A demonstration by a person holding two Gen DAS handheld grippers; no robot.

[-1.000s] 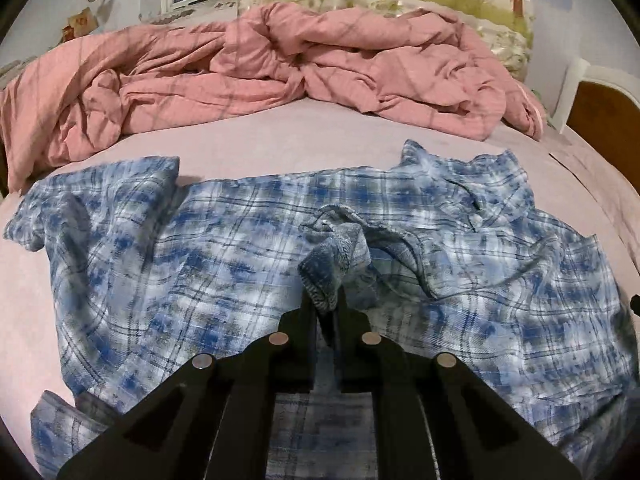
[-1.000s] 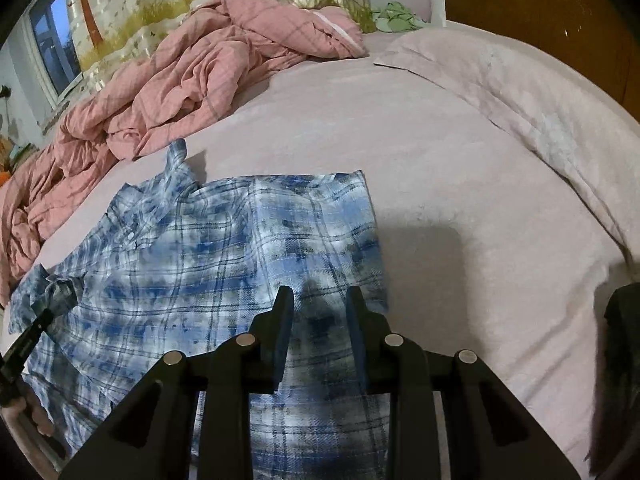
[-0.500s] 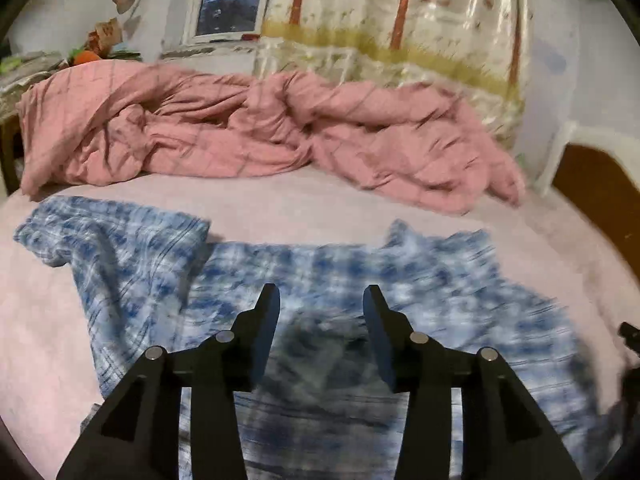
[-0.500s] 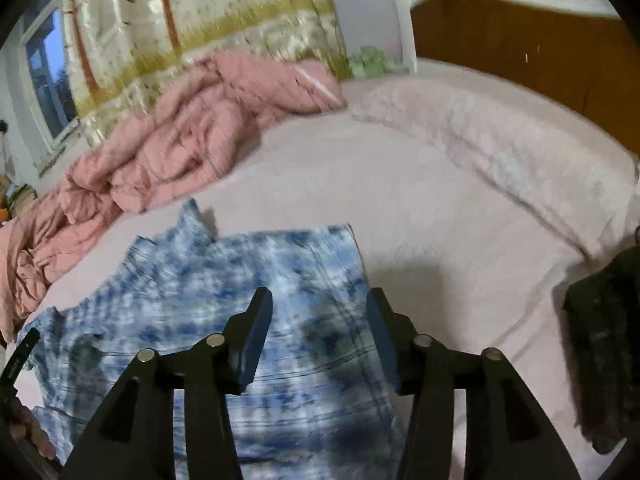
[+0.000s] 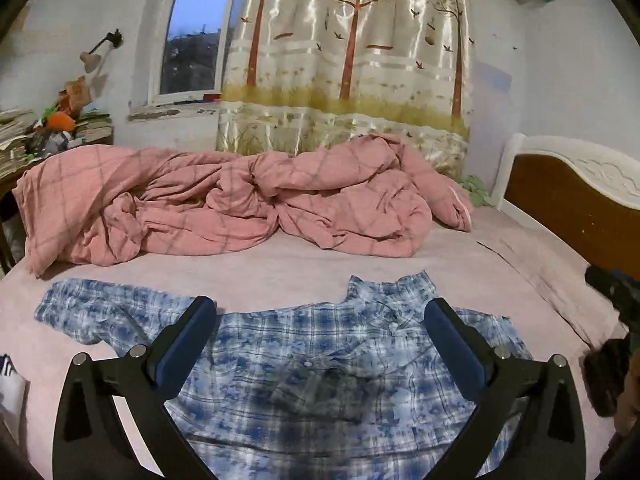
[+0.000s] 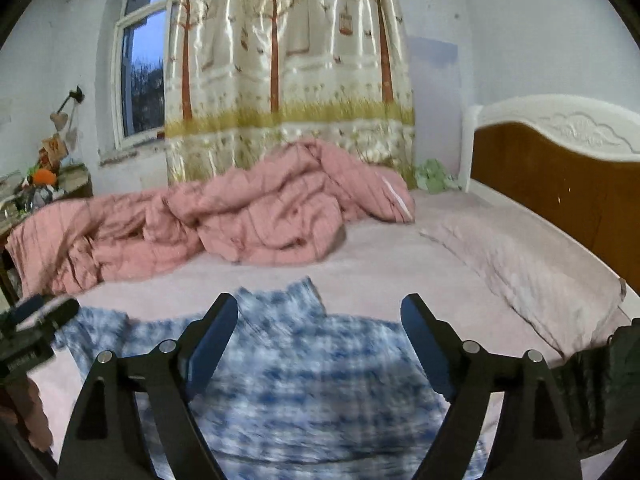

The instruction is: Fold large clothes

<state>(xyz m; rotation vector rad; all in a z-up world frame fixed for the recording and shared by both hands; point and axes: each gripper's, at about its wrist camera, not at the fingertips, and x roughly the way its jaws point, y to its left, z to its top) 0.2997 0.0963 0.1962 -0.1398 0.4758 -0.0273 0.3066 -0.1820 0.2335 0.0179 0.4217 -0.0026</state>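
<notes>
A blue and white plaid shirt [image 5: 320, 364] lies spread on the pink bed sheet [image 5: 280, 264], collar toward the far side and one sleeve stretched out to the left. It also shows, blurred, in the right wrist view [image 6: 316, 372]. My left gripper [image 5: 320, 316] is open wide and empty, raised above the shirt's middle. My right gripper [image 6: 318, 316] is open wide and empty, raised above the shirt's right part. The left gripper's body shows at the left edge of the right wrist view [image 6: 32, 336].
A crumpled pink duvet [image 5: 240, 204] lies across the far side of the bed. A wooden headboard [image 5: 576, 200] and a pillow [image 6: 528, 268] are on the right. A dark garment [image 6: 608, 384] lies at the right edge. A cluttered desk [image 5: 48, 132] stands at the left.
Both grippers let go of the shirt, opened wide and rose, tilting up toward the curtain and window. The sleeve the left gripper held now lies flat on the shirt.
</notes>
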